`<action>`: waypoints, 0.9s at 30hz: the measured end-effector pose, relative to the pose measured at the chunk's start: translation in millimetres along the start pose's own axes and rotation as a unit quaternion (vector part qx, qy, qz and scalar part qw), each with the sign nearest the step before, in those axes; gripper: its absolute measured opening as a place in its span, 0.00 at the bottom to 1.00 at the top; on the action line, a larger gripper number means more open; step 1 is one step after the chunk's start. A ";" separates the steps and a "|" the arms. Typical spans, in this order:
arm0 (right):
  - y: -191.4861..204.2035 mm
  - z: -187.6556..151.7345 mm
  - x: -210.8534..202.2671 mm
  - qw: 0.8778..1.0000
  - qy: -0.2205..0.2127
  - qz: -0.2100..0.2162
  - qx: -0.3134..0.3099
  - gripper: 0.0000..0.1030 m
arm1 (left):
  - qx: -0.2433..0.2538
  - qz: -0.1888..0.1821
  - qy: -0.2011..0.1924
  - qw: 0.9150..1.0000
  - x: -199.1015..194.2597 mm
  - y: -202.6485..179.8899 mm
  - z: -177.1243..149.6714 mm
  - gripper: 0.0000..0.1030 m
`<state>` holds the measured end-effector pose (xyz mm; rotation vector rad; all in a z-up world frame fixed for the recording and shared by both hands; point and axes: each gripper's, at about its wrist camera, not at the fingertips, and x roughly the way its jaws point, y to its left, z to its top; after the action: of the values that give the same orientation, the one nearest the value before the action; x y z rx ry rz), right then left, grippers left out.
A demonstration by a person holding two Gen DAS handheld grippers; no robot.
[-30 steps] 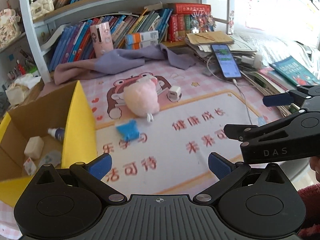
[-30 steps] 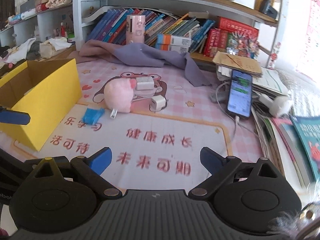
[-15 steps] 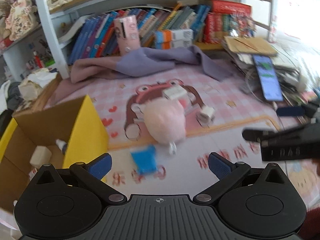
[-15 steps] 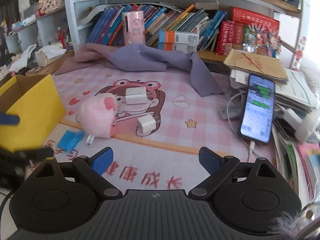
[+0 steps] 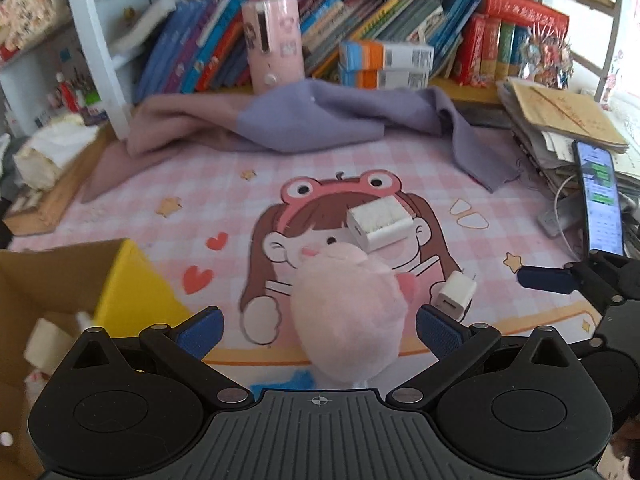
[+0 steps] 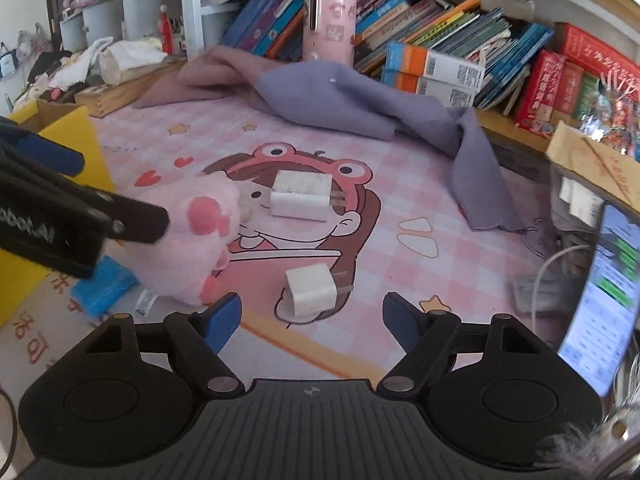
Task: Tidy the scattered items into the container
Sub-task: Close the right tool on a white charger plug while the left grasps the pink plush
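A pink plush toy (image 5: 348, 312) lies on the pink desk mat (image 5: 224, 196), between the open jaws of my left gripper (image 5: 318, 326); it also shows in the right wrist view (image 6: 192, 240). A small white charger (image 6: 312, 290) sits just ahead of my open right gripper (image 6: 312, 316), and shows in the left wrist view (image 5: 454, 298). A larger white charger (image 6: 302, 195) lies farther back (image 5: 378, 224). A blue packet (image 6: 102, 286) lies by the plush. The yellow cardboard box (image 5: 132, 292) stands at the left, with small items inside.
A purple cloth (image 5: 312, 120) lies at the back, with a pink canister (image 5: 274, 54) and rows of books (image 5: 400, 28) behind it. A phone (image 5: 600, 200) on a cable and stacked papers (image 5: 560, 116) sit at the right.
Both grippers have moved forward and lower over the mat. The plush now sits between my left jaws, and the small charger is close ahead of my right gripper.
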<state>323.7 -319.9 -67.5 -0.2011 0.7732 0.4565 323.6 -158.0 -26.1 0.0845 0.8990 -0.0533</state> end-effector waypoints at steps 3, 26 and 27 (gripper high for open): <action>-3.3 4.6 12.2 1.000 0.003 0.008 -0.004 0.76 | -0.001 -0.005 0.005 1.000 14.2 -3.9 5.5 1.00; -10.9 6.3 38.9 0.999 0.013 0.037 -0.014 0.43 | -0.060 -0.033 0.050 0.996 51.8 5.3 9.4 0.66; -10.2 6.1 35.7 0.999 0.010 0.037 -0.013 0.43 | -0.064 -0.036 0.046 0.996 47.8 6.5 9.2 0.66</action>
<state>354.6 -315.4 -88.5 -0.2024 0.7971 0.5346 361.1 -152.9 -57.6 -0.0643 0.9955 -0.0591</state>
